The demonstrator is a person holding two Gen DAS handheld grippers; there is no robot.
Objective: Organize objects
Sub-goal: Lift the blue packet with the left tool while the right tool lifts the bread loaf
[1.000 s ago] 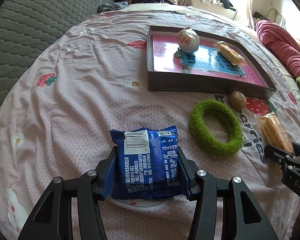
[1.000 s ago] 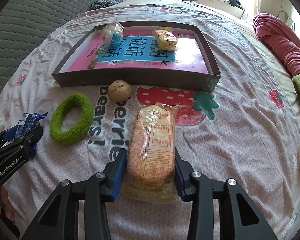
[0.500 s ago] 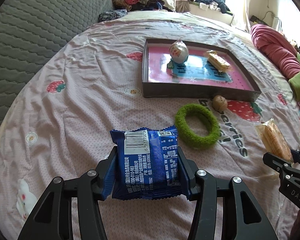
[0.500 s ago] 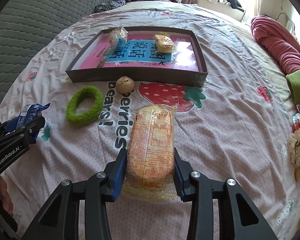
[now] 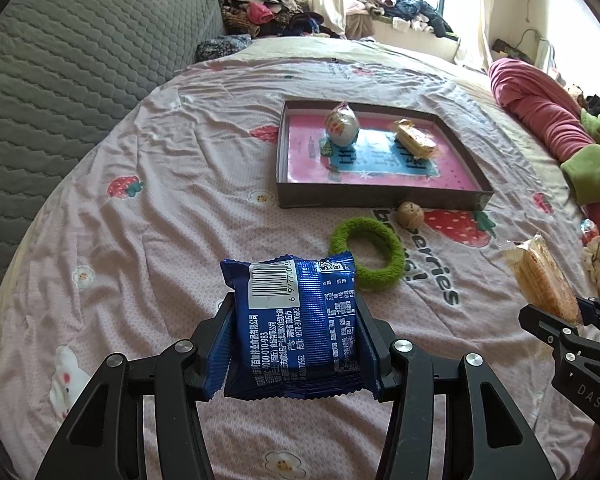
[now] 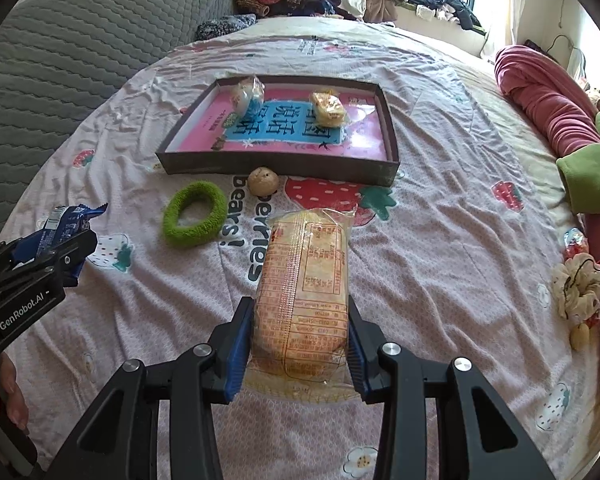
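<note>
My left gripper is shut on a blue snack packet, held above the pink bedsheet. Clamped in my right gripper is a long orange-printed cracker packet, also lifted off the sheet. Ahead lies a dark shallow box with a pink printed floor, holding a round wrapped snack and a yellow wrapped cake. In front of the box lie a green fuzzy ring and a walnut.
A grey quilted headboard runs along the left. Rolled pink and green blankets lie at the right, with a cream scrunchie and small items near them. Piled clothes fill the back by the window.
Both grippers have risen and drawn back with their packets; the box, ring and walnut now look smaller and farther away.
</note>
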